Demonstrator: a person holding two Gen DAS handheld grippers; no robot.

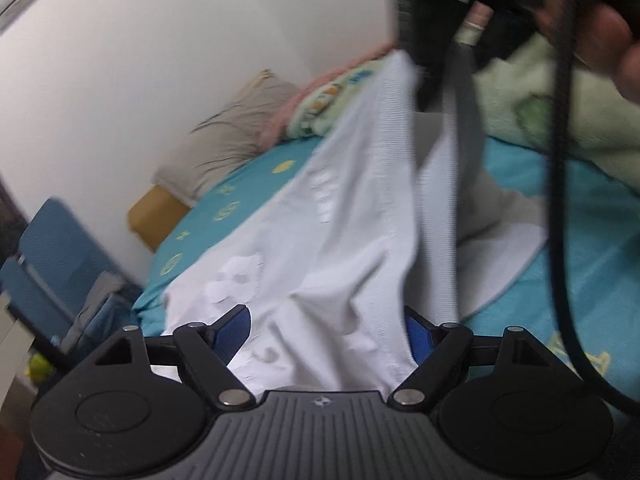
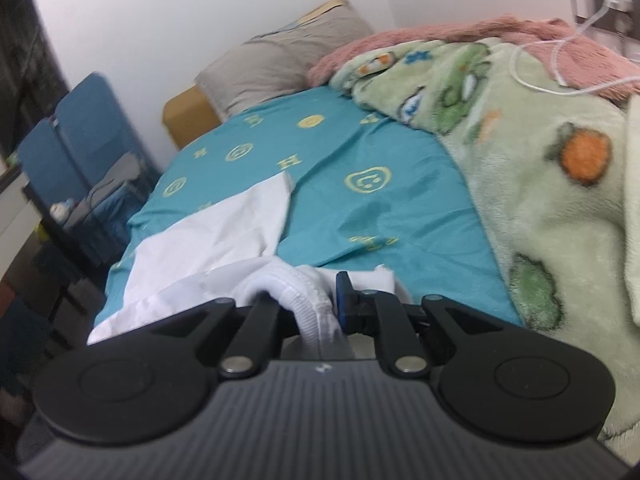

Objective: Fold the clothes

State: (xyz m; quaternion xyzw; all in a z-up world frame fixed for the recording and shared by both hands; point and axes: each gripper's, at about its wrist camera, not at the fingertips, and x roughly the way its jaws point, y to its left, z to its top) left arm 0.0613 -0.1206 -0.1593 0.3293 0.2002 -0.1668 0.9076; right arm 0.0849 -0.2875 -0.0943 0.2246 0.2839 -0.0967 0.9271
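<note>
A white garment hangs stretched above the teal bed sheet. In the left wrist view my left gripper has its blue-padded jaws wide apart with a bunched fold of the cloth lying between them. The garment's far end rises to the other gripper's dark body at the top, beside a hand. In the right wrist view my right gripper is shut on the garment's ribbed hem. The rest of the garment trails left over the sheet.
A green fleece blanket with a pink one fills the bed's right side. A grey pillow leans on the white wall. A blue chair stands left of the bed. A black cable hangs at right. A white cable crosses the blankets.
</note>
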